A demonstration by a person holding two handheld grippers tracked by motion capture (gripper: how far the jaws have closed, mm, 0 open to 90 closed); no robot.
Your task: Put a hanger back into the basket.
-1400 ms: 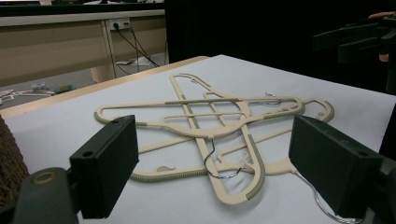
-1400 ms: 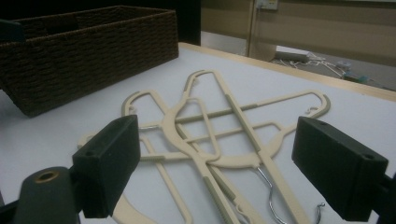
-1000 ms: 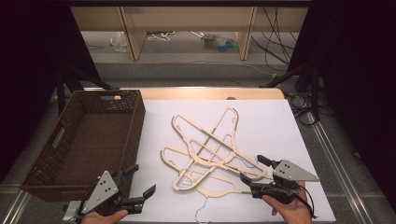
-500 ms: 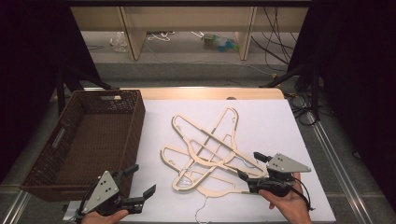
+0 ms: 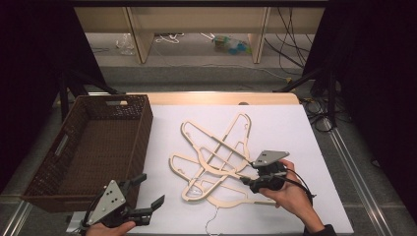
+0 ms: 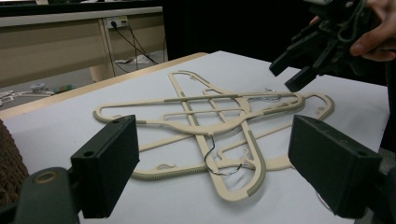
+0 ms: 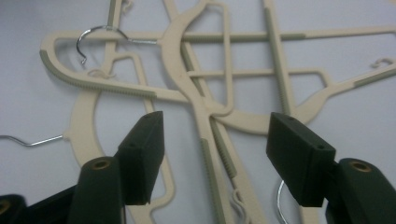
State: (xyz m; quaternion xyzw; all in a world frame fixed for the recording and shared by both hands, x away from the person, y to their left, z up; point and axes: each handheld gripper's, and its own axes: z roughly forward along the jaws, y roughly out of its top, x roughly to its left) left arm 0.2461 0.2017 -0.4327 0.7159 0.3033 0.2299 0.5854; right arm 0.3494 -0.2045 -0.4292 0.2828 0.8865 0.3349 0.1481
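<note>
Judging by the empty wicker basket (image 5: 93, 147) at the left of the surface (image 5: 295, 128) and the cream hangers (image 5: 216, 157) all lying in a crossed heap on the white sheet, the work of gathering them looks barely begun: none has been lifted, and all of them remain to be moved. The right tool (image 5: 244, 180) sits low at the near right edge of the heap, its jaws spread but having just been closing; the right gripper view shows two overlapping hanger arms (image 7: 210, 140) lying between the pads (image 7: 299, 158), which do not yet press on them. The left tool (image 5: 147, 194) hovers at the near left, beside the basket and well apart from the heap, its jaws spread wide with nothing between them; its own view looks across the sheet at the hangers (image 6: 219, 121) and the other tool (image 6: 303, 60) beyond.
</note>
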